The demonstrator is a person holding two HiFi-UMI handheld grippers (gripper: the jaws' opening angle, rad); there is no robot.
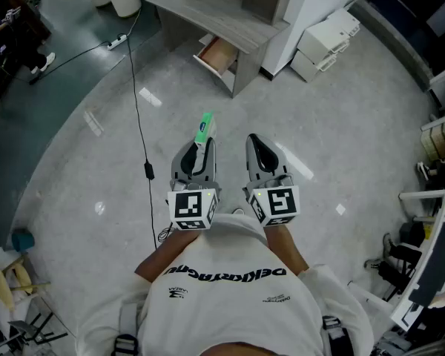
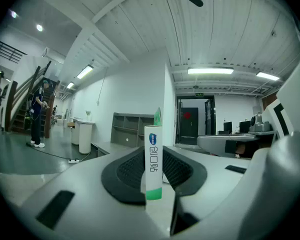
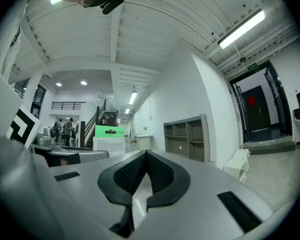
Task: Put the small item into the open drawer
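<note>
My left gripper [image 1: 202, 150] is shut on a small white and green box [image 1: 204, 130], which sticks out past its jaws. In the left gripper view the box [image 2: 153, 161] stands upright between the black pads [image 2: 125, 171]. My right gripper [image 1: 258, 151] is held beside it on the right, shut with nothing in it; its pads [image 3: 125, 176] meet at the tips. The open drawer [image 1: 216, 55] juts out of a grey desk [image 1: 208, 17] far ahead across the floor. Both grippers are held near the person's chest, well short of the drawer.
A black cable [image 1: 139, 117] runs over the grey floor from a power strip [image 1: 117, 41] at upper left. White boxes [image 1: 326, 43] lie right of the desk by a white column. Grey shelves [image 2: 132, 129] and a white bin [image 2: 84, 134] stand ahead. Clutter lines the right edge.
</note>
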